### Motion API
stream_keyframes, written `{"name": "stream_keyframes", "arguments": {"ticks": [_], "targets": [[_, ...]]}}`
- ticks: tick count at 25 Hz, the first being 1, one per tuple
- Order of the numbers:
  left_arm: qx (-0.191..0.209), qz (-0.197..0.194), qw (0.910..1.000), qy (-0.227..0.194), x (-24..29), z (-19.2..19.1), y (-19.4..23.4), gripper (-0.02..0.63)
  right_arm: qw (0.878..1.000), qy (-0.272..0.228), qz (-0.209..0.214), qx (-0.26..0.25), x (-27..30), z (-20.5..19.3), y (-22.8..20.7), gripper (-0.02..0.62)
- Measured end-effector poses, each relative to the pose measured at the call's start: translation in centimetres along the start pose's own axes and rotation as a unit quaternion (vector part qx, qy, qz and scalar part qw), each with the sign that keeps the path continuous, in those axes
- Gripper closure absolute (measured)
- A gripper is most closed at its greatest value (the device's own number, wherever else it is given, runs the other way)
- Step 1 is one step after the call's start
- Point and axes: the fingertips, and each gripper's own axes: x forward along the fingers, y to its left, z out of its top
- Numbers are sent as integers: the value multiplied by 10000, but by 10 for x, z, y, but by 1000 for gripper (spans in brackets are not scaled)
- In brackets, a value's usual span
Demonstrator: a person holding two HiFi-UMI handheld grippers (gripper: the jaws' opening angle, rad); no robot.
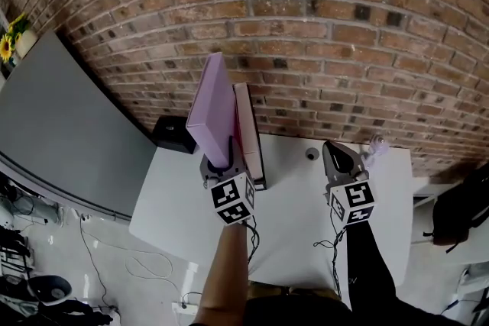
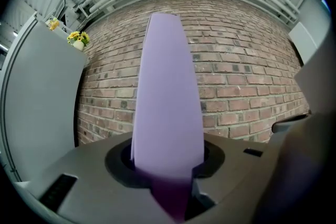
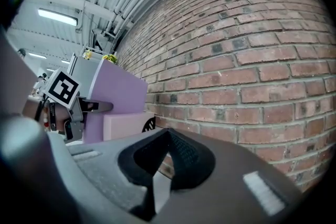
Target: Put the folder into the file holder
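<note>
L claw [image 1: 218, 161] grips the lilac folder [image 1: 212, 107] by its bottom edge, upright at mid-frame just left of a pink folder [image 1: 248, 135] standing on the white bench [image 1: 298, 202], prob. to slot it in edge-first; R claw [image 1: 337, 150], shut & empty, waits lower right.

Reference: we place everything against the white table [image 1: 298, 210].
Brick wall [image 1: 321, 27]: runs along the table's far edge; red-brown, with some dark bricks.
Grey panel [image 1: 61, 141]: stands left of the table.
Yellow flowers [image 1: 9, 46]: above the panel, well left of the table.
Black box [image 1: 172, 135]: at the table's far left corner.
Small round item [image 1: 312, 154]: on the table near its far edge; we cannot identify it.
Black bag [image 1: 458, 210]: just right of the table.
Cables [image 1: 126, 263]: on the floor, left of the table.
</note>
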Motion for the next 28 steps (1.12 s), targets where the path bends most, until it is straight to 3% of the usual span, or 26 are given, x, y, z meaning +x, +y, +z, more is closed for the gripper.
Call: {"name": "stream_keyframes", "arguments": {"ticks": [19,24,28], "targets": [[-76,-504,9987,-17,44,7,7,446,9992,150,-361,-37,17,-3,-2,595],[-119,-866,9962,-56,50,-2,6,432,9989,176,-437,-58,21,-2,2,595],[-159,-1340,9908,120,53,-3,0,369,9987,175,-474,-74,26,-1,8,595]]}}
